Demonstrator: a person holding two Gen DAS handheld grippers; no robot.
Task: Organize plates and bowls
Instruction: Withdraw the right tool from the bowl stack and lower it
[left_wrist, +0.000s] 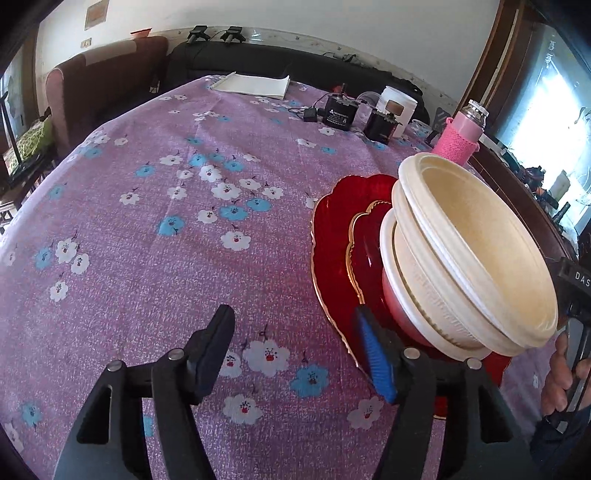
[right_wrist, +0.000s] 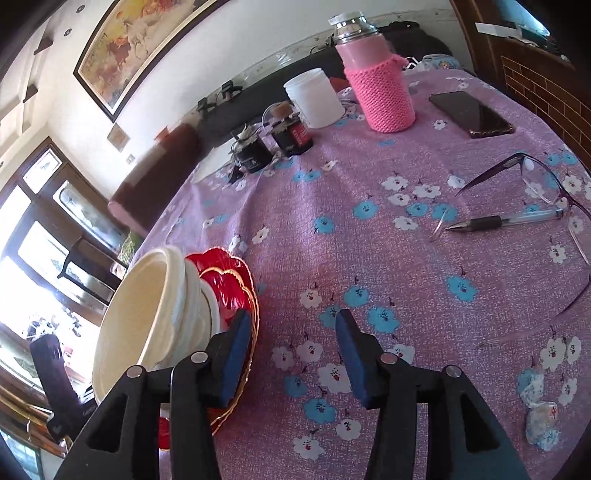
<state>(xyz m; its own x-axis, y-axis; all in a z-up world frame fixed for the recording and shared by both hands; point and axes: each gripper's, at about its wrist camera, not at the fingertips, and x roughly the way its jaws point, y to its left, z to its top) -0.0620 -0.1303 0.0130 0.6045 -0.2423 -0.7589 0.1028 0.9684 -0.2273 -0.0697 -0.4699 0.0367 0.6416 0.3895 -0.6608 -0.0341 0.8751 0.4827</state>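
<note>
My left tool (left_wrist: 299, 354) angles down at the table (left_wrist: 155, 258), spread and empty, left of the stacked bowls (left_wrist: 476, 258) on red plates (left_wrist: 332, 236). My right tool (right_wrist: 291, 354), also spread, empty, tilts down on the stack's other side.

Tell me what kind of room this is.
Most likely a home living or dining room: a table under a floral tablecloth, a sofa along the wall, and a framed painting above.

Pink knit-sleeved flask (right_wrist: 376, 77) beside white jar (right_wrist: 314, 98), near phone (right_wrist: 471, 114). Eyeglasses (right_wrist: 535, 184) over pen (right_wrist: 506, 220). Possibly wrapped sweets (right_wrist: 539, 417) at cloth's edge.
</note>
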